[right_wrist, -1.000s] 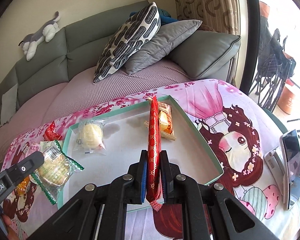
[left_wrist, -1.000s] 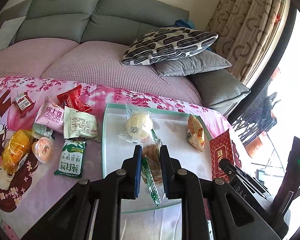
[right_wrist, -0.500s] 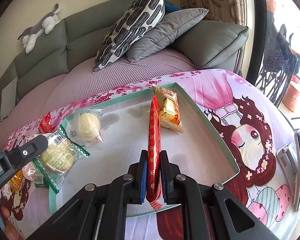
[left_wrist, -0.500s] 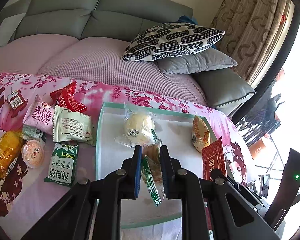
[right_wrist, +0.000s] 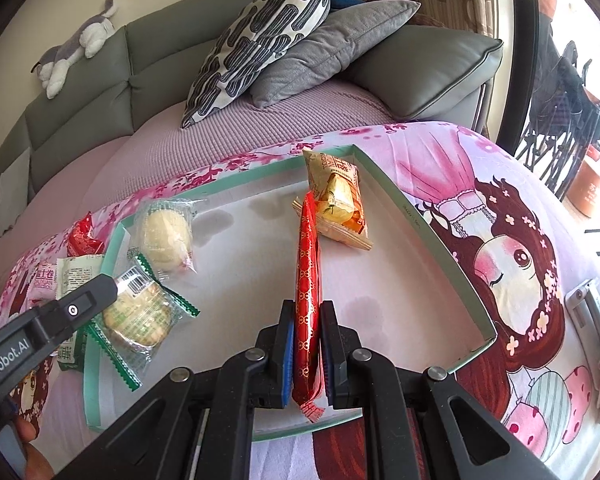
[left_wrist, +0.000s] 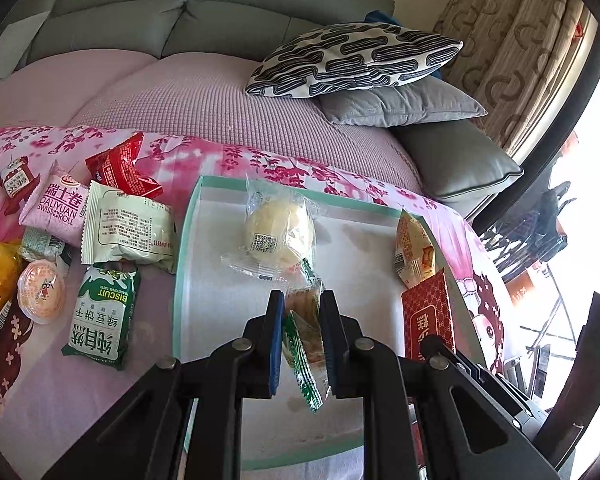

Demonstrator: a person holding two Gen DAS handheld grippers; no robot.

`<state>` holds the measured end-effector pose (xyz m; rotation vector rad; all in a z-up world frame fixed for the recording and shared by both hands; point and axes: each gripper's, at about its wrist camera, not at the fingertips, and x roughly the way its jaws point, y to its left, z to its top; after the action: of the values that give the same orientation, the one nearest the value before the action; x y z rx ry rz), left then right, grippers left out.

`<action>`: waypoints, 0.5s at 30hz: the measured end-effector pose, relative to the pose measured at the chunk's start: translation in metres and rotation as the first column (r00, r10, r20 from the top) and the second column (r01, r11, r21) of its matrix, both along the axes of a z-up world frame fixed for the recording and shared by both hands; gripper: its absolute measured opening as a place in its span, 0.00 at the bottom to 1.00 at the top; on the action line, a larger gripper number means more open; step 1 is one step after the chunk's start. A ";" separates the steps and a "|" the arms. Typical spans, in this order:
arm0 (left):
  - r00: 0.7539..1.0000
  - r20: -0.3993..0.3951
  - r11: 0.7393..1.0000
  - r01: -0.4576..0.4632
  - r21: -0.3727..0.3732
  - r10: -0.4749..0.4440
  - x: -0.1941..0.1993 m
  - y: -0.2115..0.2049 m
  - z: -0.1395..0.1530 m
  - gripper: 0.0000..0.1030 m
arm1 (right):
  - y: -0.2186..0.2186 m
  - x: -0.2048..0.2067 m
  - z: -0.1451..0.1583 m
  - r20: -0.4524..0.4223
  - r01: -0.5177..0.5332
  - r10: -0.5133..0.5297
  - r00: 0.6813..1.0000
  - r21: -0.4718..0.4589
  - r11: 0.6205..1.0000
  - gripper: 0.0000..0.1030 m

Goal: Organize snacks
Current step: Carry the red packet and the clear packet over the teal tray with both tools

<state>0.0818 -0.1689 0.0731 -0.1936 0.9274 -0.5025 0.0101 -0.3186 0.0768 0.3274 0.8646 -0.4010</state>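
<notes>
A: Your table wears a pink cartoon cloth [right_wrist: 512, 208], with a grey sofa [left_wrist: 228, 12] and cushions behind it. Where is the tray?

B: The shallow tray [left_wrist: 182, 280] with the mint-green rim sits in the middle of the cloth, under both of your tools.

A: What has your left gripper [left_wrist: 302, 332] got?

B: Its jaws are clamped on a green-edged round biscuit pack [right_wrist: 138, 312], hanging over the tray's left side.

A: And your right gripper [right_wrist: 307, 356]?

B: Closed tight on a flat red packet [right_wrist: 308, 280], held edge-up over the tray's middle.

A: What lies inside already?

B: A pale bun in clear wrap [left_wrist: 278, 230] at the far left, an orange-and-gold snack [right_wrist: 338, 196] at the far right. More packets, such as the green biscuit pack [left_wrist: 102, 320], lie on the cloth left of the tray.
</notes>
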 end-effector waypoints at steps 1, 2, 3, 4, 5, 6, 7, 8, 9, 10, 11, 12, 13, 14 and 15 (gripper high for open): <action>1.000 -0.004 1.000 -0.001 0.001 0.001 0.001 -0.001 -0.002 0.18 | 0.000 0.000 -0.001 -0.002 0.000 0.000 1.000 0.001 1.000 0.12; 1.000 -0.008 1.000 0.000 0.003 0.001 0.001 -0.001 -0.004 0.18 | 0.000 0.000 -0.001 -0.002 0.001 0.000 1.000 0.003 1.000 0.12; 1.000 -0.013 1.000 -0.001 0.004 0.001 0.002 -0.002 -0.006 0.18 | -0.001 0.000 -0.002 -0.003 0.002 -0.002 1.000 0.004 1.000 0.12; 1.000 -0.017 1.000 -0.002 0.006 0.002 0.002 -0.002 -0.008 0.18 | -0.001 0.000 -0.002 -0.002 0.003 -0.003 1.000 0.005 1.000 0.12; 1.000 -0.018 1.000 -0.004 0.004 0.004 0.003 -0.002 -0.009 0.18 | -0.001 0.000 -0.002 -0.002 0.003 -0.003 1.000 0.006 1.000 0.12; 1.000 -0.020 1.000 -0.004 0.003 0.004 0.003 -0.002 -0.010 0.18 | -0.001 0.000 -0.002 -0.002 0.004 -0.004 1.000 0.006 1.000 0.12; 1.000 -0.023 1.000 -0.005 0.004 0.005 0.003 -0.002 -0.012 0.18 | -0.001 0.000 -0.002 -0.002 0.005 -0.005 1.000 0.006 1.000 0.12; 1.000 -0.024 1.000 -0.008 0.005 0.008 0.003 -0.002 -0.012 0.18 | -0.002 0.000 -0.002 -0.004 0.007 -0.007 1.000 0.005 1.000 0.12; 1.000 -0.027 1.000 -0.010 0.006 0.011 0.003 -0.001 -0.013 0.18 | -0.002 0.000 -0.002 -0.006 0.008 -0.008 1.000 0.004 1.000 0.12; 1.000 -0.028 1.000 -0.011 0.005 0.012 0.003 -0.001 -0.013 0.18 | -0.002 0.000 -0.002 -0.008 0.011 -0.011 1.000 0.003 1.000 0.12; 0.999 -0.031 1.000 -0.011 0.003 0.011 0.004 -0.001 -0.013 0.18 | -0.003 0.000 -0.002 -0.008 0.013 -0.013 1.000 0.003 1.000 0.12; 0.999 -0.034 1.000 -0.009 0.002 0.009 0.004 -0.001 -0.013 0.18 | -0.003 0.000 -0.002 -0.009 0.013 -0.013 1.000 0.005 1.000 0.12; 0.999 -0.034 1.000 -0.007 0.004 0.008 0.004 -0.001 -0.012 0.18 | -0.003 -0.001 -0.001 -0.011 0.013 -0.013 1.000 0.004 1.000 0.12; 0.999 -0.033 1.000 -0.008 0.009 0.008 0.004 -0.001 -0.012 0.18 | -0.003 -0.001 -0.001 -0.013 0.017 -0.017 1.000 -0.001 1.000 0.12; 0.999 -0.031 1.000 -0.013 0.014 0.013 0.003 -0.002 -0.011 0.20 | -0.003 -0.001 -0.001 -0.017 0.022 -0.022 1.000 -0.008 1.000 0.12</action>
<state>0.0852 -0.1706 0.0620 -0.1947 0.9589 -0.4818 0.0095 -0.3217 0.0762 0.3264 0.8762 -0.4278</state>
